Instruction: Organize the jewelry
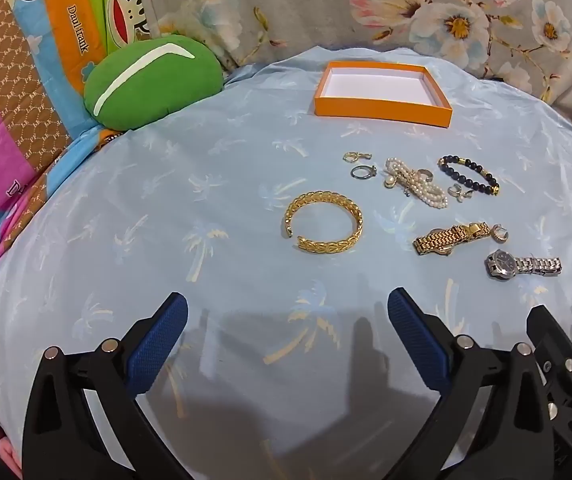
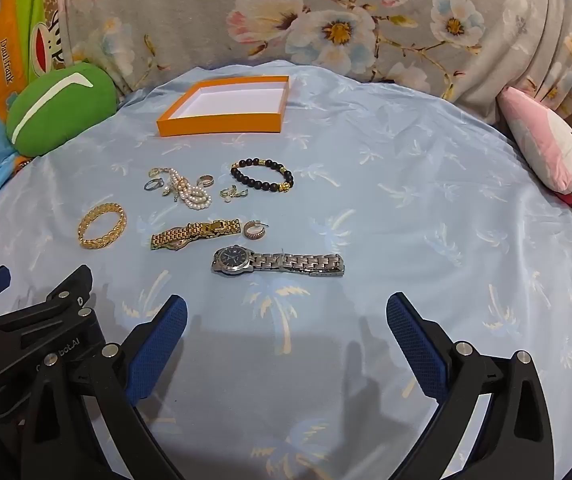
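An empty orange box [image 1: 381, 110] [image 2: 222, 125] sits at the far side of a light blue cloth. In front of it lie a gold cuff bangle [image 1: 324, 222] [image 2: 102, 226], a pearl bracelet [image 1: 415, 184] [image 2: 190, 192], a black bead bracelet [image 1: 469, 174] [image 2: 262, 175], a gold watch [image 1: 449, 237] [image 2: 196, 233], a silver watch [image 1: 521, 265] [image 2: 278, 263] and several small rings and earrings. My left gripper [image 1: 287, 312] is open and empty, short of the bangle. My right gripper [image 2: 286, 312] is open and empty, short of the silver watch.
A green cushion [image 1: 152, 82] [image 2: 60, 108] lies at the far left, a pink plush pillow [image 2: 553, 156] at the right. Floral fabric [image 2: 325, 20] rises behind the box. The left gripper's body [image 2: 26, 320] shows at the right wrist view's lower left.
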Motion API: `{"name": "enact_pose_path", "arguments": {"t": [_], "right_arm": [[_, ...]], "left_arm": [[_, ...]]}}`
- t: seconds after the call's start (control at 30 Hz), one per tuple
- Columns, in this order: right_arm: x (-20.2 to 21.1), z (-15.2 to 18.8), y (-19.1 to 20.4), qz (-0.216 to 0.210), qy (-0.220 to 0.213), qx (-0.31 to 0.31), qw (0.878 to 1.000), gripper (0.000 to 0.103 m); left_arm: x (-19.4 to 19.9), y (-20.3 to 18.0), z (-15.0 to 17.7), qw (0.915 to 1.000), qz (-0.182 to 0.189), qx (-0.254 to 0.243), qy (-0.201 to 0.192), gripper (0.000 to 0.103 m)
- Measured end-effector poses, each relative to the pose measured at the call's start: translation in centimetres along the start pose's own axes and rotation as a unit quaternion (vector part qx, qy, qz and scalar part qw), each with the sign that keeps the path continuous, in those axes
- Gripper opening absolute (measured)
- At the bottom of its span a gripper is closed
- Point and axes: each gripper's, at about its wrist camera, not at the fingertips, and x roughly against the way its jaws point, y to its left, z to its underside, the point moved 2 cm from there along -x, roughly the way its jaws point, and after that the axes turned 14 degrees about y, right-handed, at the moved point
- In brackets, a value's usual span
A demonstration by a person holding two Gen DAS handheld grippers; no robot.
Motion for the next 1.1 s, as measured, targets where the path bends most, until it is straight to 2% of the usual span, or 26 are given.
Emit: {"name": "enact_pose_path", "arguments": {"t": [0.1, 0.63, 1.1], "right_arm": [[0.0, 0.0, -0.4, -0.006, 0.005, -0.001, 1.0, 0.098], [-0.3, 0.0, -0.2, -0.005, 0.006, -0.005, 1.0, 0.098], [-0.2, 0.1, -0.3, -0.006, 0.004, -0.008, 1.0, 0.098]], "left_arm": [[0.0, 0.2, 0.0, 0.9998, 0.015, 0.009, -0.001, 0.097], [0.5, -0.3, 0.1, 0.9999, -0.006, 0.007, -0.012, 0.097], [0.6, 0.2, 0.1, 0.9998, 0.007, 0.004, -0.016, 0.097]]}}
